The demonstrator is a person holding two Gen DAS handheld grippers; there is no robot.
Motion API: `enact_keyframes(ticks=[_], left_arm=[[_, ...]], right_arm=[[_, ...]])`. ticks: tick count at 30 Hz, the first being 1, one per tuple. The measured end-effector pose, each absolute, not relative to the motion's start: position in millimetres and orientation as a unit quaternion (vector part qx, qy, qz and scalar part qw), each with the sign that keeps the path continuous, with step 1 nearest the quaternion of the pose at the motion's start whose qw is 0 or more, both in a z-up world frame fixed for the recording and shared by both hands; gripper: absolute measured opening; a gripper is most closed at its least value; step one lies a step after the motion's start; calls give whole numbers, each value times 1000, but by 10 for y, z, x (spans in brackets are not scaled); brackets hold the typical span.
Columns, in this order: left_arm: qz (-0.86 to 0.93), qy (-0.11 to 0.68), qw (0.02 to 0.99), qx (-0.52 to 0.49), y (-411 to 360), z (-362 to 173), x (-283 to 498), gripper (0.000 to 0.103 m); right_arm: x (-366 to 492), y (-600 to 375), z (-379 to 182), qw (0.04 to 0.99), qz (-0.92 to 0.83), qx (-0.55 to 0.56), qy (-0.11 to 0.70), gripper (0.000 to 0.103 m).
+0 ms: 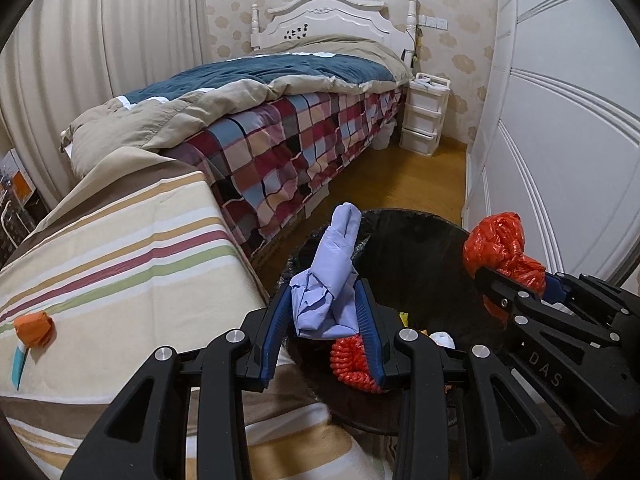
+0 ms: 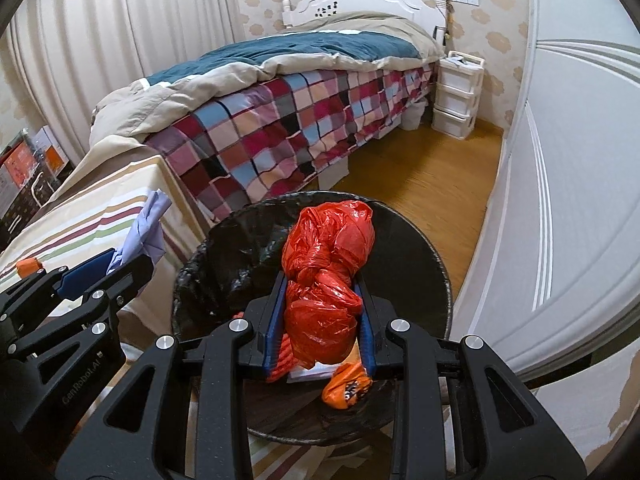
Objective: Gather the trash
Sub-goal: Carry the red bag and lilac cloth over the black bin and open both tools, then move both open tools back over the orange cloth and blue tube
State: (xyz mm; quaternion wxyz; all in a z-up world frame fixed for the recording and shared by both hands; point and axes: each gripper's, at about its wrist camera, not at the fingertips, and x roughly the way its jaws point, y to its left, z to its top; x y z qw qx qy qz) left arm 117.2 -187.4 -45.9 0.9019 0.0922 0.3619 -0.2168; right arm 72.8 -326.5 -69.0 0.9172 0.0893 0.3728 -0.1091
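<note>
Grips confirmed: left gripper [image 1: 325,312] clamped on crumpled pale-blue paper wad [image 1: 326,276], right gripper [image 2: 320,320] on knotted red plastic bag [image 2: 326,276]. Release is advised only once the black-lined round bin [image 2: 416,248] lies directly beneath the fingers.

Counted two grippers: left gripper [image 1: 325,303], right gripper [image 2: 323,308]. One lilac wad [image 1: 328,280], one red bag [image 2: 326,280], one black bin [image 2: 412,240]. One orange scrap [image 1: 35,330] on striped cloth [image 1: 120,248]. One bed [image 1: 280,128]. One drawer unit [image 1: 424,114], three drawers.
</note>
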Motion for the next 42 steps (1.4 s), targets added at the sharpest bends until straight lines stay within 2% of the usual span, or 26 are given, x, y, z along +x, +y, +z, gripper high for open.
enact_keyframes(ticks=[12,16,17,18,20,23,26,40,42], left_arm=[[-218,355,903,103,-1953,-450,1123,36],[-214,353,905,99,-1930,-431,1104,54],[-213,352,906,97,-1924,-426,1099,57],[-211,350,908,97,-1914,-417,1090,59],[-207,347,910,97,-1903,-402,1076,68],[-196,340,915,96,-1848,-373,1059,72],[-183,339,918,93,-1779,-356,1048,74],[-129,339,929,76,-1250,-315,1009,78],[-118,341,930,71,-1127,-317,1000,78]], right_arm=[[690,-3324,-734,914,-123,94,376,31],[652,-3329,-710,914,-129,93,372,32],[647,-3329,-704,914,-131,93,372,35],[639,-3331,-696,914,-134,93,371,44],[616,-3333,-674,915,-140,91,366,46],[585,-3340,-645,916,-145,93,363,51],[564,-3323,-618,917,-151,91,359,56],[518,-3028,-500,923,-131,83,353,63],[526,-2933,-488,924,-120,83,353,68]])
